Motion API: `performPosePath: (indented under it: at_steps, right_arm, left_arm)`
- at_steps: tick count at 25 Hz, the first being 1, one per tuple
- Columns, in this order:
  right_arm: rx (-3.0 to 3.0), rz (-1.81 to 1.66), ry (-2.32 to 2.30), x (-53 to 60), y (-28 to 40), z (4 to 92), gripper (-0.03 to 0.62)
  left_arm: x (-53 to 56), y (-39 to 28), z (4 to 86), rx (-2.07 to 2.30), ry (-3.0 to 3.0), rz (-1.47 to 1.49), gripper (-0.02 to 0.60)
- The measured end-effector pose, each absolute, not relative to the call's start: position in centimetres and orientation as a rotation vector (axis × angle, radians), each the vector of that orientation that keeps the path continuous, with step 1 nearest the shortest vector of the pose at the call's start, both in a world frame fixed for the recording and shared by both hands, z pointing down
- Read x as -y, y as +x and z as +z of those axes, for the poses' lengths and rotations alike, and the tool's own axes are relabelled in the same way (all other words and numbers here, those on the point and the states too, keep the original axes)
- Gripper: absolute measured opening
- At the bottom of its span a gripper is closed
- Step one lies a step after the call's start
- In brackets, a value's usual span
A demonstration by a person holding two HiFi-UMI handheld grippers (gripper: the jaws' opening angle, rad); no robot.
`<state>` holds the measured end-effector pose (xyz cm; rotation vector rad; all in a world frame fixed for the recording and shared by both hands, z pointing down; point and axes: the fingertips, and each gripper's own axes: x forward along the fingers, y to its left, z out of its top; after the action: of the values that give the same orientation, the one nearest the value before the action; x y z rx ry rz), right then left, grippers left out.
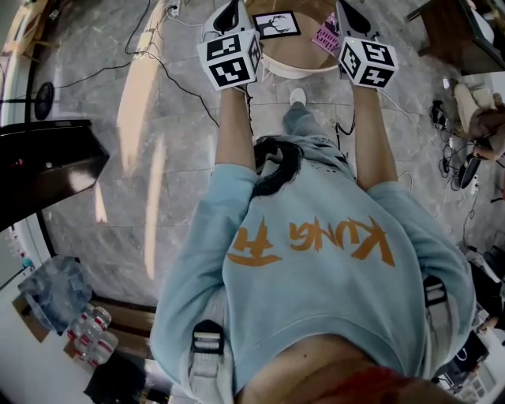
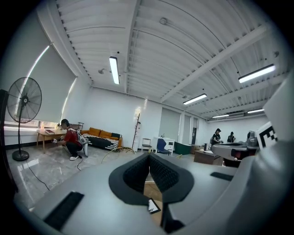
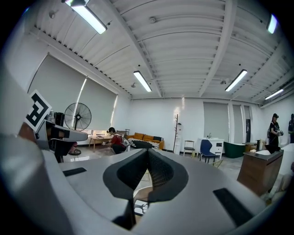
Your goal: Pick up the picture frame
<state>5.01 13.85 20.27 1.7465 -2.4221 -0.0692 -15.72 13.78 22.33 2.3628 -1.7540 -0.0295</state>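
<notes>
The picture frame [image 1: 276,24], black-edged with a light picture, lies flat on a round wooden table [image 1: 296,67] with a white rim, straight ahead of me. My left gripper [image 1: 231,11] is held level just left of the frame, its jaws shut and empty. On the other side, the right gripper [image 1: 348,11] is also shut with nothing in it. In the left gripper view the pads meet at the left gripper [image 2: 149,158], and a corner of the frame [image 2: 154,206] shows below them. The right gripper view shows the right gripper [image 3: 148,153] closed above the frame [image 3: 140,207].
A pink printed item [image 1: 325,36] lies on the table right of the frame. Cables [image 1: 185,87] run over the grey tiled floor. A standing fan [image 2: 23,103], a crouching person [image 2: 71,140], a sofa [image 2: 103,137] and a coat stand [image 2: 137,124] are farther off.
</notes>
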Motion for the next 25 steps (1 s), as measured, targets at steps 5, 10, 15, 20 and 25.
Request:
performPosePath:
  at_steps: [5, 10, 15, 20, 25]
  right_arm:
    - [2.409, -0.038, 1.771, -9.5, 7.6, 20.5, -0.002]
    - [2.381, 0.062, 1.755, -4.2, 11.4, 23.3, -0.003]
    - [2.389, 0.202, 1.685, 1.6, 13.7, 27.1, -0.002]
    - [2.434, 0.294, 1.612, 8.5, 15.0, 30.2, -0.002]
    - [2.415, 0.359, 1.558, 14.2, 17.6, 31.9, -0.003]
  left_arm:
    - [-9.2, -14.0, 23.3, 1.742, 2.331, -0.023, 0.020]
    - [-4.1, -9.7, 26.5, 1.680, 2.289, 0.019, 0.020]
    - [0.3, -6.6, 30.9, 1.662, 2.198, 0.116, 0.020]
    - [5.9, -5.0, 34.2, 1.696, 2.109, 0.226, 0.020]
    - [9.7, -3.6, 35.5, 1.718, 2.040, 0.320, 0.020]
